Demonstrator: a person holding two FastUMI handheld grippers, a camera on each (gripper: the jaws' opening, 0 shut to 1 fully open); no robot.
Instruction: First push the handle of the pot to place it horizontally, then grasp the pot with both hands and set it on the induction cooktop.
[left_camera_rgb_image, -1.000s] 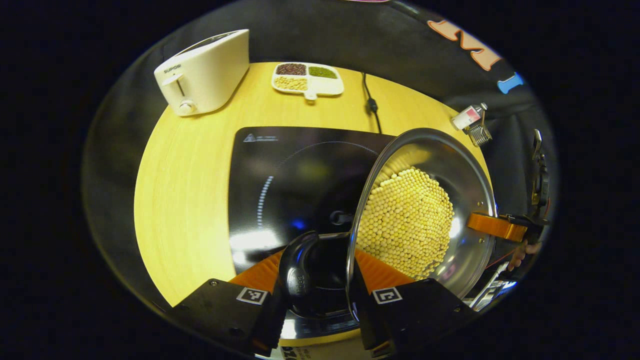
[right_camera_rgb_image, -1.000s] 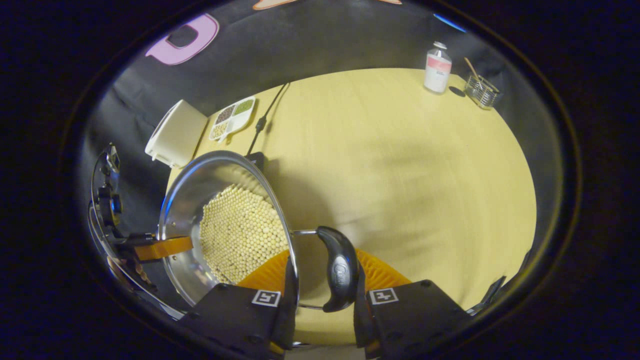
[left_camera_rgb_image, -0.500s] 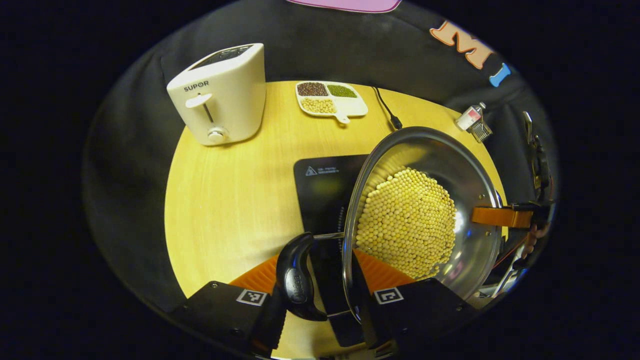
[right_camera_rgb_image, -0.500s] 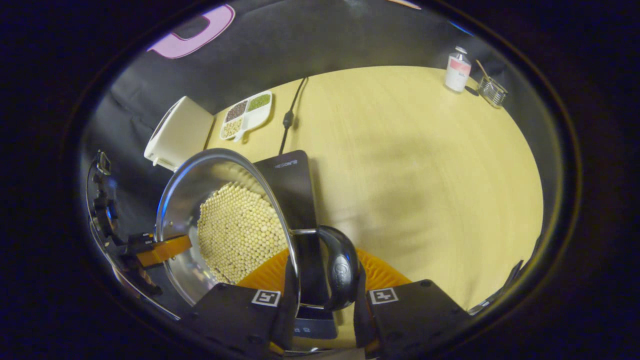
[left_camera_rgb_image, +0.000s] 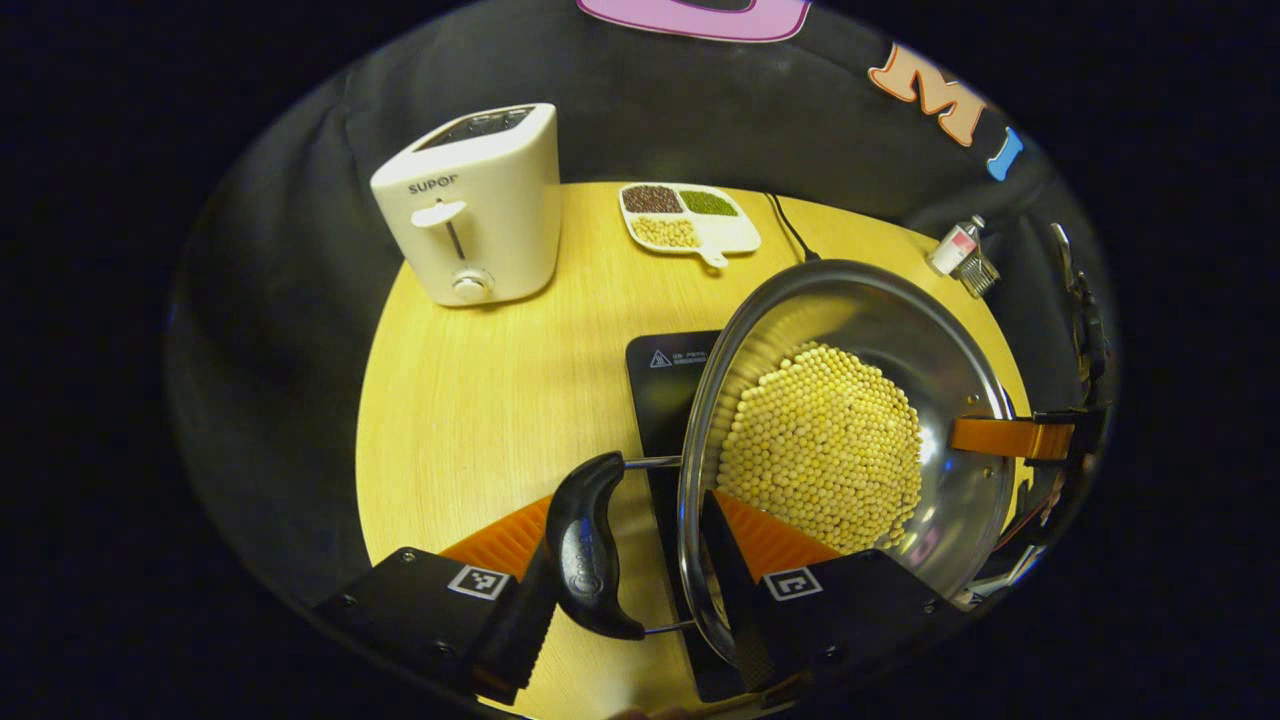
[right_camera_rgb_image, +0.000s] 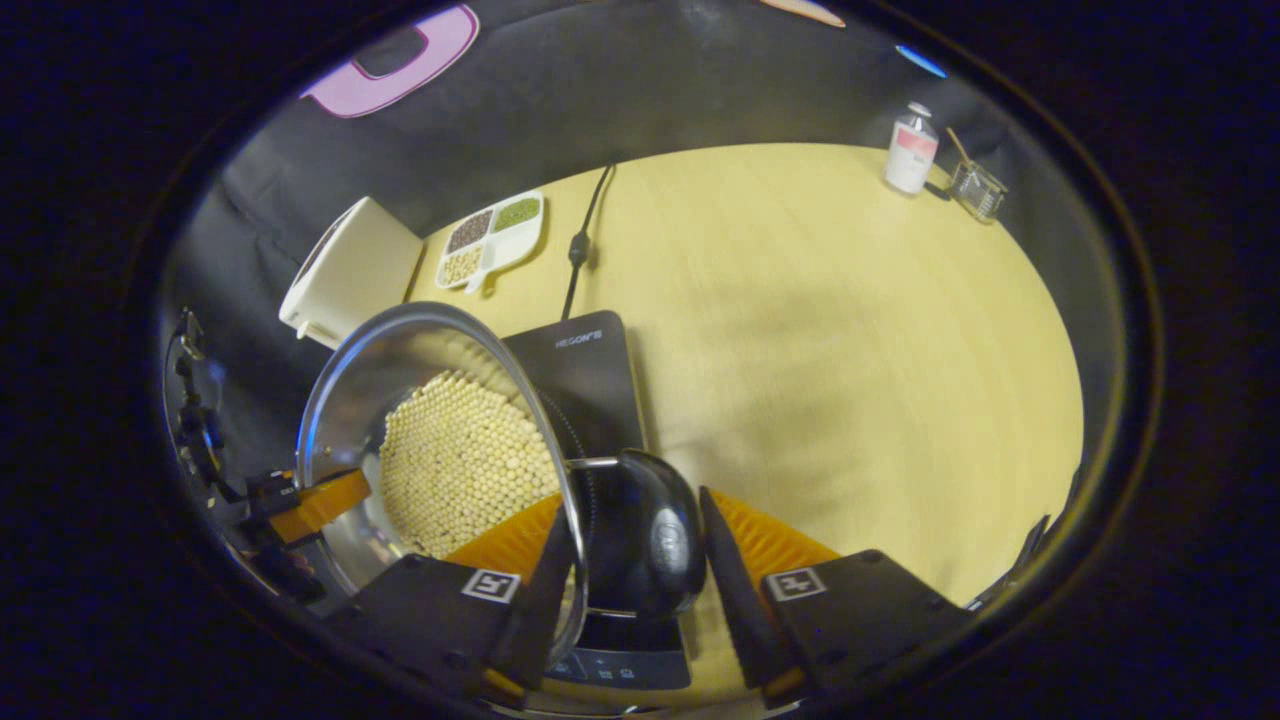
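Currently, pot (left_camera_rgb_image: 850, 440): steel, its bottom covered in pale beans (left_camera_rgb_image: 820, 455), sitting on the induction cooktop (left_camera_rgb_image: 668, 385); in the right gripper view the pot (right_camera_rgb_image: 400, 380) hides most of the black glass (right_camera_rgb_image: 590, 370).
Left gripper (left_camera_rgb_image: 625, 590): fingers spread on either side of the pot's black left handle (left_camera_rgb_image: 590, 555); the left finger (left_camera_rgb_image: 515, 625) lies against the handle, the right finger (left_camera_rgb_image: 735, 590) is beside the pot rim, with a gap to the handle. Not clamped.
Right gripper (right_camera_rgb_image: 630, 580): jaws parted around the black right handle (right_camera_rgb_image: 650, 545); a gap shows between the handle and the right finger (right_camera_rgb_image: 735, 590), the left finger (right_camera_rgb_image: 540, 590) is at the rim. Not clamped.
Handles: both stand out sideways from the rim on wire loops.
Far left: white toaster (left_camera_rgb_image: 475, 205) on the wooden table (left_camera_rgb_image: 470, 410).
Far middle: divided dish of beans (left_camera_rgb_image: 688, 212), with the cooktop's cord (right_camera_rgb_image: 580, 240) beside it.
Far right: small bottle (right_camera_rgb_image: 910, 150) and glass holder (right_camera_rgb_image: 975, 190), just beside each other.
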